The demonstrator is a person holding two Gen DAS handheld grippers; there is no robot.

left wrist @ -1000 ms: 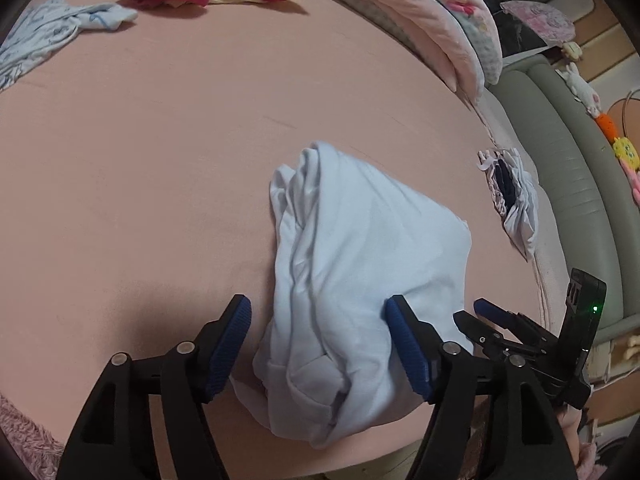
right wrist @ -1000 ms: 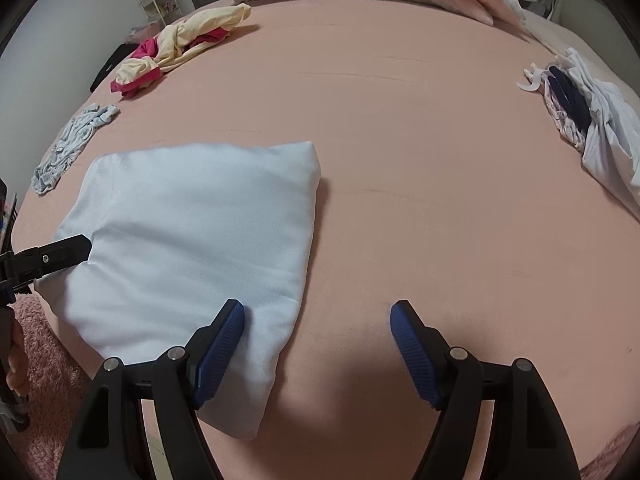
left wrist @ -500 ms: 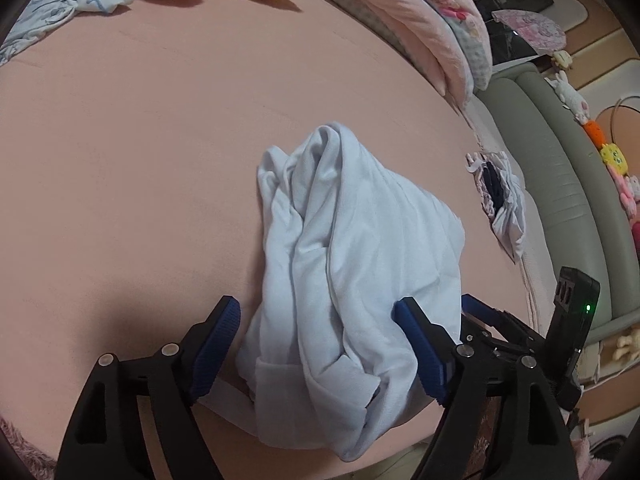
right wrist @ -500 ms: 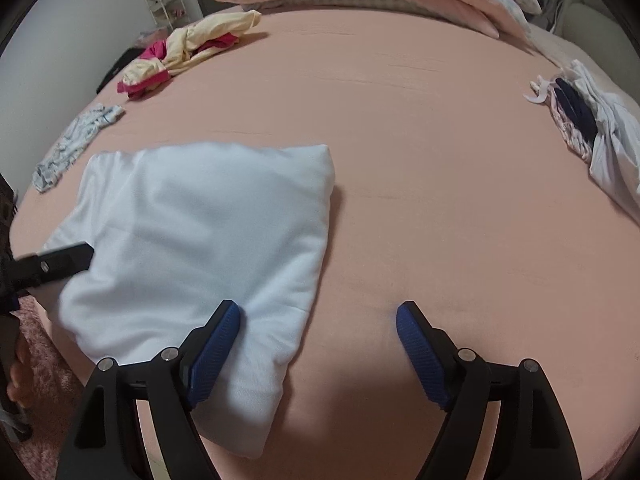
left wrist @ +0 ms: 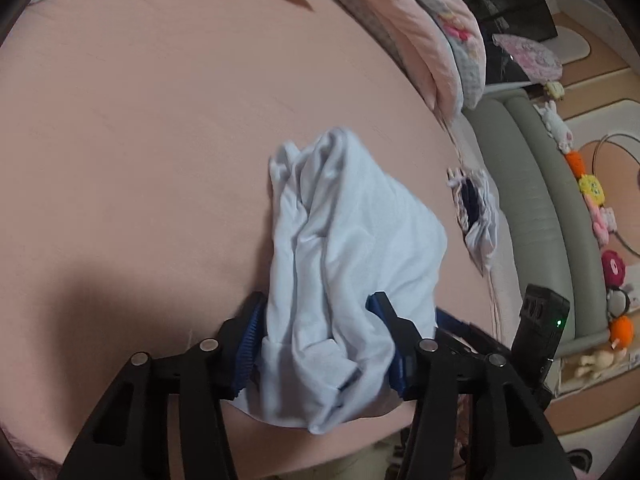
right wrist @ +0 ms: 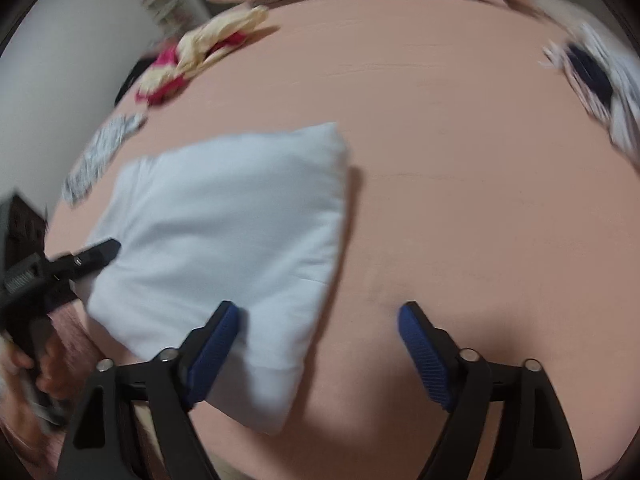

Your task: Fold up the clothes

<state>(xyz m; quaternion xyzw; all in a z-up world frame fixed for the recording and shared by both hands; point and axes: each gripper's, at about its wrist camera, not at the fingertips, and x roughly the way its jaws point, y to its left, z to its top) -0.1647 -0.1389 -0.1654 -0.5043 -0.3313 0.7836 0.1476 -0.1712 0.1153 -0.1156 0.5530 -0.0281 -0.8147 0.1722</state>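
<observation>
Our left tongs (left wrist: pixel 316 334) have just been closing, and now both blue pads (left wrist: pixel 249 334) press on the near end of the light blue garment (left wrist: pixel 360 248), which bunches up between them. A second ago those pads stood wide on either side of it. Our right tongs (right wrist: pixel 320 350) have just been opening and now stand wide apart with nothing squeezed in them. Their left pad (right wrist: pixel 214 354) lies over the near edge of the light blue garment (right wrist: pixel 224 232), and their right pad hangs above the bare pink bed (right wrist: pixel 460 200).

We see the garment folded into a neat block near the close edge of the bed. From the right wrist view it looks smooth and flat on top. From the left wrist view its near end is wrinkled and puffed up.

Far off on the bed lies a pile of yellow and red clothes (right wrist: pixel 200 56). A small patterned piece (right wrist: pixel 100 152) lies to the left of the garment. On the right side is a white and dark bundle (right wrist: pixel 596 80). A folded pink quilt (left wrist: pixel 424 28) lies along the far edge. This right wrist view is a bit blurry.
</observation>
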